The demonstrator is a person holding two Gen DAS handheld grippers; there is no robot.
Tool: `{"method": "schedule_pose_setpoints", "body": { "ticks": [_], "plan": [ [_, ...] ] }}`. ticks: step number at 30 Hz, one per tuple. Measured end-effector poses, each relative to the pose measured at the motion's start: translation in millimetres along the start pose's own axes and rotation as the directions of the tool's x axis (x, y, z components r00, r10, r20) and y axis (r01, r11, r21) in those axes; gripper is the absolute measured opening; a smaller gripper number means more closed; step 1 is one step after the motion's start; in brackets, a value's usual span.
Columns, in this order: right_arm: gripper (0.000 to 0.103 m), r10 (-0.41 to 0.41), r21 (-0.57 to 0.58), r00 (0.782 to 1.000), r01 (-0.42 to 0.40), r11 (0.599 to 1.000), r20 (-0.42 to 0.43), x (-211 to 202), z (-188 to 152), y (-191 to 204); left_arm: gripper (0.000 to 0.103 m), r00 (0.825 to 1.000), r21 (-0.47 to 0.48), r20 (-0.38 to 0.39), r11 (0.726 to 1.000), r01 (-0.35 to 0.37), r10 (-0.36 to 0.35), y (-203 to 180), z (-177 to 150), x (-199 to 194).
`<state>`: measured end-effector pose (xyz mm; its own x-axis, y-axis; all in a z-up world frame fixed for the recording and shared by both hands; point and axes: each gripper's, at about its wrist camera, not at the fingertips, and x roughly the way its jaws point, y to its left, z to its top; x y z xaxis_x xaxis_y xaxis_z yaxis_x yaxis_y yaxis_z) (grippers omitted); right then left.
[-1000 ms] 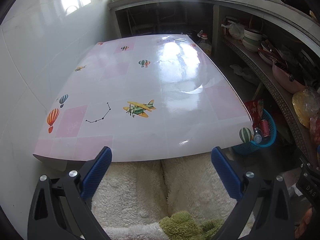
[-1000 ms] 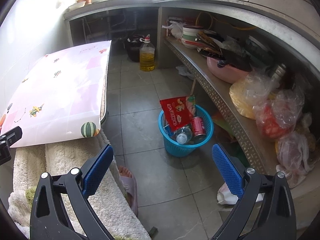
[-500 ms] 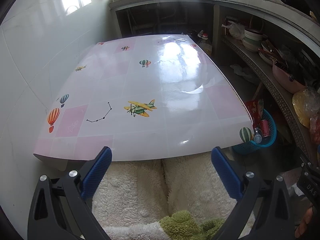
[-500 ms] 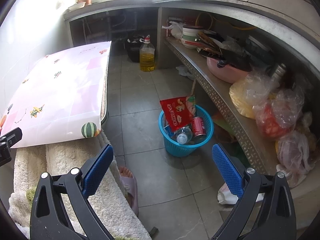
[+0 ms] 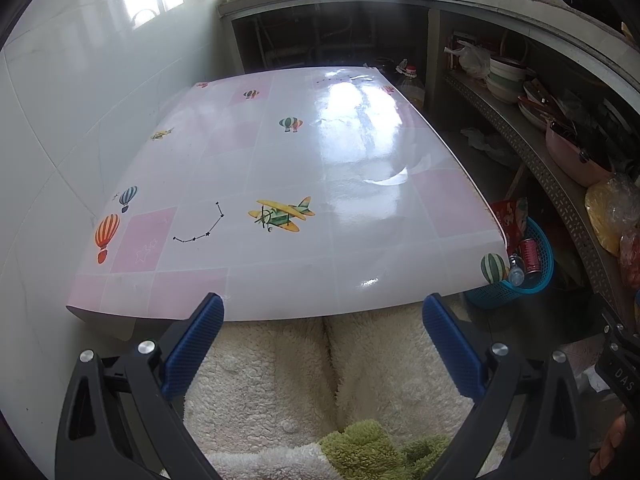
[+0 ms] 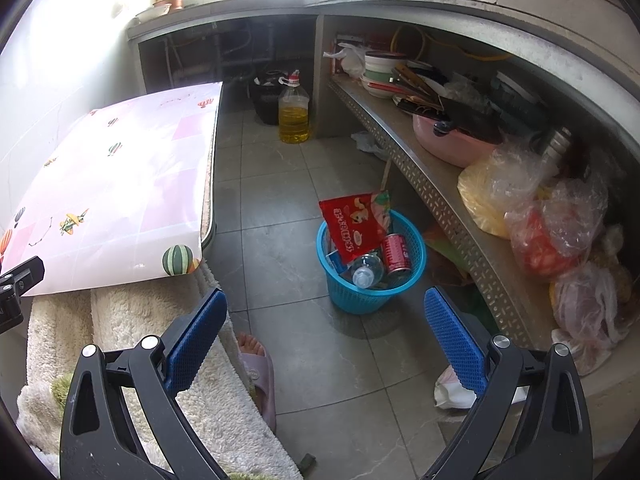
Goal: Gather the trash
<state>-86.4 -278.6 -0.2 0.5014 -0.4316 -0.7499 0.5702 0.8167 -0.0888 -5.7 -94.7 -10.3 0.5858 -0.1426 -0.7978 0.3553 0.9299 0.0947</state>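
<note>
A blue plastic basket stands on the floor to the right of the table. In it are a red snack bag, a red can and a clear plastic bottle. The left wrist view shows the same basket past the table's right corner. My right gripper is open and empty, held above the floor short of the basket. My left gripper is open and empty too, above a fluffy white lap at the near edge of the pink table, whose top is bare.
A perforated metal shelf runs along the right with bowls, a pink basin and plastic bags. An oil jug stands on the floor at the back. A person's slippered foot rests on the tiles near the basket.
</note>
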Motion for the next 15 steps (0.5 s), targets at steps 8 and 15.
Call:
{"method": "schedule_pose_setpoints", "body": {
  "ticks": [8,15],
  "plan": [
    [0.095,-0.001,0.002,1.0,0.001,1.0,0.0,-0.7,-0.4,1.0,0.097,1.0,-0.001,-0.007,1.0,-0.001,0.001,2.3,0.0,1.5],
    [0.095,-0.001,0.002,1.0,0.001,1.0,0.0,-0.4,0.0,0.5,0.097,1.0,-0.001,-0.008,1.0,-0.001,0.001,2.6,0.4,2.3]
  ]
}}
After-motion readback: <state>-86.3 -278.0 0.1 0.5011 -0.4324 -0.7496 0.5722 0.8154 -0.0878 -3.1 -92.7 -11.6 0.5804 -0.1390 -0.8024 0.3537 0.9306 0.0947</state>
